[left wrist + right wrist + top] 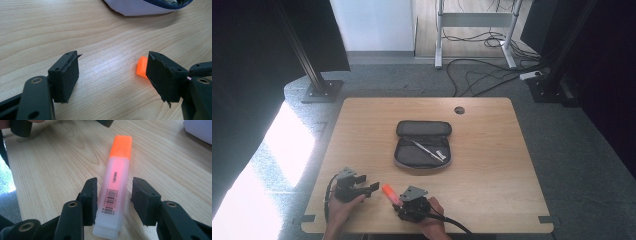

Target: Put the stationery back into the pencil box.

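An orange highlighter [389, 193] [115, 177], with a translucent body and an orange cap, lies flat on the wooden table [492, 165] near the front edge. My right gripper [398, 201] [114, 182] is open and straddles its barcode end; one jaw is close against the body and a gap shows at the other. Just to the left, my left gripper [369, 183] [113, 57] is open with bare wood between its jaws. The highlighter's cap [142, 67] peeks out behind its right jaw.
An open dark pencil case [423, 145] [147, 6] lies mid-table, holding a pen [427, 150] and a small white item. A round cable hole [459, 110] sits near the far edge. Stands and cables are on the floor beyond.
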`<state>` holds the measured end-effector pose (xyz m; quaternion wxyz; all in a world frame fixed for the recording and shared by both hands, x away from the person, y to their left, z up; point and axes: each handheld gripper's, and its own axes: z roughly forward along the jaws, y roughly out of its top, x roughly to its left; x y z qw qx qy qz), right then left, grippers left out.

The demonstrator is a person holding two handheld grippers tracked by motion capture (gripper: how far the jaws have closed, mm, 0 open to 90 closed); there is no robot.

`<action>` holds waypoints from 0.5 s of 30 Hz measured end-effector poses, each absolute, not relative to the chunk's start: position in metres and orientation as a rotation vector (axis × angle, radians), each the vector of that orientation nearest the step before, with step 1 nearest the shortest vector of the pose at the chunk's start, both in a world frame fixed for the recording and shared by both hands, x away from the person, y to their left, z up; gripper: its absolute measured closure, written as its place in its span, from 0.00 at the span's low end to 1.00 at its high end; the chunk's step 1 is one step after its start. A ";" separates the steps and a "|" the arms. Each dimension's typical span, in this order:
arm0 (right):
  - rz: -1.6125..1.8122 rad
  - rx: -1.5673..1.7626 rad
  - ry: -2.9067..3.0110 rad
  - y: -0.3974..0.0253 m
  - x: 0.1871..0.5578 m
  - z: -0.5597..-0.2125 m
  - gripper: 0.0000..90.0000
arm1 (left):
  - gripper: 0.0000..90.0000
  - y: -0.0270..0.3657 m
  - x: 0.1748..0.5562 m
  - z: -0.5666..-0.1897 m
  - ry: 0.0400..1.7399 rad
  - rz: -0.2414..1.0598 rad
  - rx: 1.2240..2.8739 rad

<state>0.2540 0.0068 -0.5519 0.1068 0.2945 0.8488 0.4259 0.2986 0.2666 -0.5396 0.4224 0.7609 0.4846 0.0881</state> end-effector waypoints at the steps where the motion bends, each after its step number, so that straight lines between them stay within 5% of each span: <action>1: 1.250 0.866 2.499 0.007 0.254 -0.552 0.63 | 0.30 0.267 0.299 -0.540 1.214 0.221 1.904; 15: 1.225 0.871 2.500 0.000 0.258 -0.548 0.73 | 0.30 0.269 0.298 -0.539 1.216 0.219 1.895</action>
